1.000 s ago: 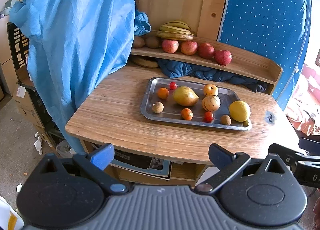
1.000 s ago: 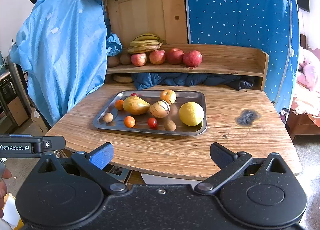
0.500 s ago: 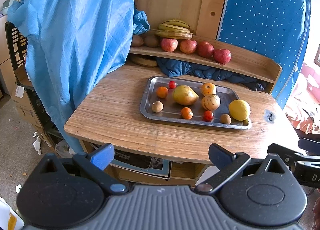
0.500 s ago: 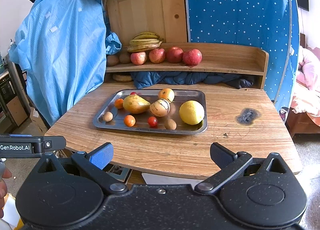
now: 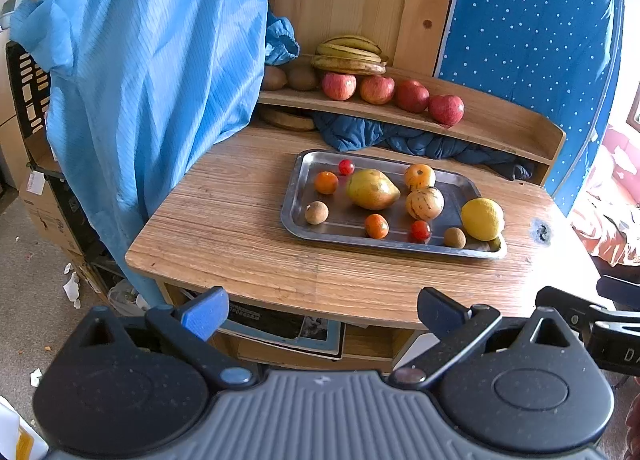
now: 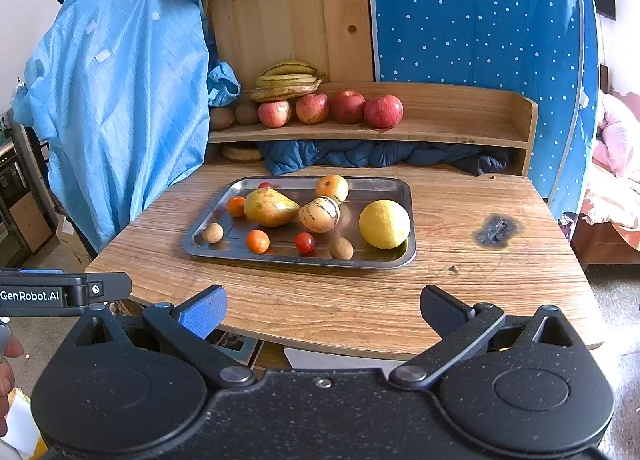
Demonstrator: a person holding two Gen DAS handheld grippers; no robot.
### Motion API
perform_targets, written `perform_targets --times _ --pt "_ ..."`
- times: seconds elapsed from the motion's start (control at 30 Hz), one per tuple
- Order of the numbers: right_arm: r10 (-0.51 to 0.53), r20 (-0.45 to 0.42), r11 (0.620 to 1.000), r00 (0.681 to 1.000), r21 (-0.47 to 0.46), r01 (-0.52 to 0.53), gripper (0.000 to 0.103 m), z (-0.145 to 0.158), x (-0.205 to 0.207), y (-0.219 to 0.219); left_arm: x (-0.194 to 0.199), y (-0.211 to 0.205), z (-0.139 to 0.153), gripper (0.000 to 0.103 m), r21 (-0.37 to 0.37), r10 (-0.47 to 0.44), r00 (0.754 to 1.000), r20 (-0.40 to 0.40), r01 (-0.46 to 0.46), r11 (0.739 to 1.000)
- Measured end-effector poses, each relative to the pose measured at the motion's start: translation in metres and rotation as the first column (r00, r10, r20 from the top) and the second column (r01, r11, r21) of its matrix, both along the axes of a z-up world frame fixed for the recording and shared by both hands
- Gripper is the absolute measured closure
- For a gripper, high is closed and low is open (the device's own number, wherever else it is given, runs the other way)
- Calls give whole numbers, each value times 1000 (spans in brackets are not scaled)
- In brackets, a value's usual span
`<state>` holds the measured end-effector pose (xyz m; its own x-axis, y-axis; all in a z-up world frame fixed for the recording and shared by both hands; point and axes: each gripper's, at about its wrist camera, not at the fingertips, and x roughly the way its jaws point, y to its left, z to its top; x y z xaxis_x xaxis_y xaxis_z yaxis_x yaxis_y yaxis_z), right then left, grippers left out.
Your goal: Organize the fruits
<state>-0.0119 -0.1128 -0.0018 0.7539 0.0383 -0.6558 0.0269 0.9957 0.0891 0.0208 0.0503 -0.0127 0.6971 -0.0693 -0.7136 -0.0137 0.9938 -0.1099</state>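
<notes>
A steel tray (image 5: 294, 195) (image 6: 406, 189) lies on the wooden table and holds several fruits: a mango (image 5: 371, 189) (image 6: 270, 206), a big lemon (image 5: 482, 218) (image 6: 384, 223), a striped melon (image 5: 424, 203) (image 6: 319, 214), small oranges, cherry tomatoes and brown round fruits. Apples (image 5: 446, 109) (image 6: 383, 111) and bananas (image 5: 350, 55) (image 6: 289, 79) rest on the raised shelf behind. My left gripper (image 5: 320, 310) hangs open before the table's front edge, holding nothing. My right gripper (image 6: 323, 308) is open and empty too, just over the front edge.
A blue garment (image 5: 152, 59) (image 6: 124, 99) hangs at the table's left. Dark blue cloth (image 6: 360, 153) is stuffed under the shelf. A burn mark (image 6: 496, 230) marks the table's right side. A blue dotted curtain (image 6: 480, 19) stands behind. Magazines (image 5: 280, 326) lie beneath the tabletop.
Both grippers have drifted slightly, the view shifting a little; their jaws stay open. The fruits and tray have not moved.
</notes>
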Motion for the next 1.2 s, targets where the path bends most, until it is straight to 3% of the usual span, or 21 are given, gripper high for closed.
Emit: perform_targets --times 0.53,1.2 --pt "-25 -29 1000 999 -9 25 1 -6 16 6 15 3 -3 1 -14 -10 1000 -21 10 1000" --pt "-87 -82 996 993 -38 85 1 -22 40 24 49 19 -15 1 -91 -74 996 -46 70 993"
